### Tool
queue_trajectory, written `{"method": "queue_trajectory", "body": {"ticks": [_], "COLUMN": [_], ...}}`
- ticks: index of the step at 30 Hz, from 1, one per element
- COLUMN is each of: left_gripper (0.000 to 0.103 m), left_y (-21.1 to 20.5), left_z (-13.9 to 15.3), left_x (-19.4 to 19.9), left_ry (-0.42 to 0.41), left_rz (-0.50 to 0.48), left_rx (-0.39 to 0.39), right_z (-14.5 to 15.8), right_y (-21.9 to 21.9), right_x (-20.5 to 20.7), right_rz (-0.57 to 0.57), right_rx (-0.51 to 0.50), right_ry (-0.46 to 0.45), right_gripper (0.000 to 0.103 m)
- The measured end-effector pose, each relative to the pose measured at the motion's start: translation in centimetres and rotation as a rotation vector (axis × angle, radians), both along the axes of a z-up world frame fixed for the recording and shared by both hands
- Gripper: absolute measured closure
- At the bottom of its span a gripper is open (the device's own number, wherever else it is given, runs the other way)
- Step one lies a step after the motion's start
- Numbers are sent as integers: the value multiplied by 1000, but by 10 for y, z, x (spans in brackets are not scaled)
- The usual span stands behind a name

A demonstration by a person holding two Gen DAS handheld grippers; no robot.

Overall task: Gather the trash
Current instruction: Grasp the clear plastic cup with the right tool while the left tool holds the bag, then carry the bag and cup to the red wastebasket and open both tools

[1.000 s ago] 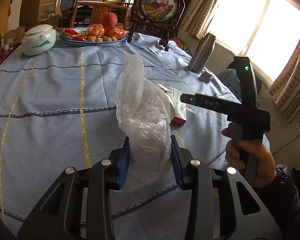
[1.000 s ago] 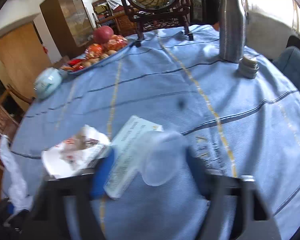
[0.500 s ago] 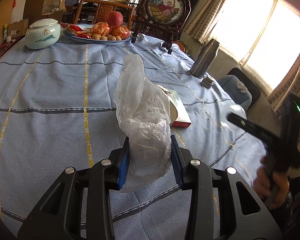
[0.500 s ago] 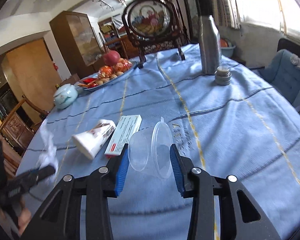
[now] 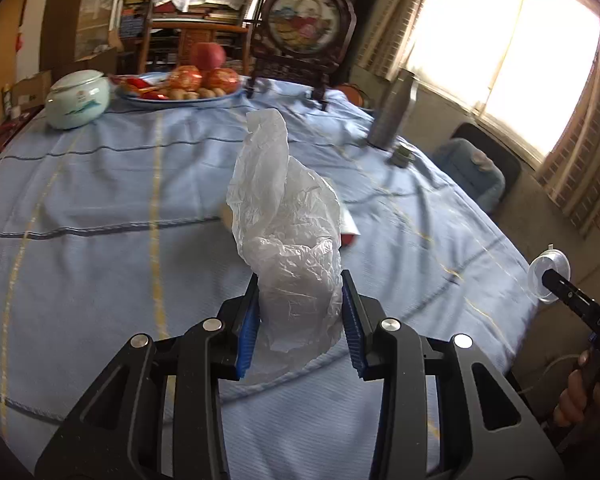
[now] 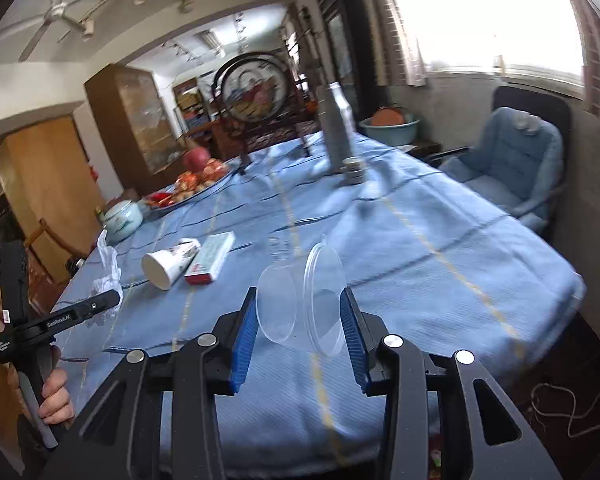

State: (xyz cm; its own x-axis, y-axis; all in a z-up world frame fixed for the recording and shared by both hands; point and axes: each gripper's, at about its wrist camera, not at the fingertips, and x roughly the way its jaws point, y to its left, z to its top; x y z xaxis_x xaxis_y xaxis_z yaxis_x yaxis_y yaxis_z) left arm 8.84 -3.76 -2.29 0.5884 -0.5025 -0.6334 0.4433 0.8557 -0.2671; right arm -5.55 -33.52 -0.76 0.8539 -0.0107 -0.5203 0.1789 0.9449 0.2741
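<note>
1. A crumpled plastic bag [image 5: 290,248] is clamped between the closed-in jaws of the left gripper [image 5: 300,320], low in the frame's centre.
2. A clear cup [image 6: 300,304] is pinched on its side by the right gripper [image 6: 300,336], bottom centre.
3. A paper cup [image 6: 168,262] and box [image 6: 212,258] are seen lying together on the table [image 6: 440,248], left of centre.

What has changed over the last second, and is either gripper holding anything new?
The right gripper, shut on the clear plastic cup, has lifted it off the table and drawn back past the near-right edge. Nothing new was grasped or released. The left gripper stays clamped on the plastic bag; the paper cup and the box lie where they were.
</note>
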Motion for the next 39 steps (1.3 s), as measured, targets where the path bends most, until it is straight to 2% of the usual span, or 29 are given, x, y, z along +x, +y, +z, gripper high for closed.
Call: {"method": "queue_trajectory", "body": {"ticks": [10,15,18,22,28,30,34,39], "left_gripper": [64,64,64,64,64,64,64,64], "left_y": [-67,-111,-138,-173,-222,-237,-264,-296], "left_z": [20,26,23,13,-6,-13,-23,-35], "left_x": [-50,-75,-88,-105,-121,-126,-137,-160], "left_ry": [-42,-52,-44,-28,10,22,34,48], "left_rz": [-159,-264,-326,-400,-488,-513,-568,-662], "left_rx": [18,18,24,51,109,128,166,194], "right_z": [-18,-44,-74,-134,-219,-240,-239,-209], "right_y": [-64,-94,-110,-137,-161,-167,-176,-197], "right_x": [-86,-121,-135,-146,-136,-132,-138,-170], "right_rz": [-173,-261,-308,-360,-390,-407,-444,-545], "right_rx": [60,86,96,187,278,292,299,288], "right_ry": [-23,27,94,211,383,428,397,272], "right_gripper": [63,63,62,62,61,43,40,31]}}
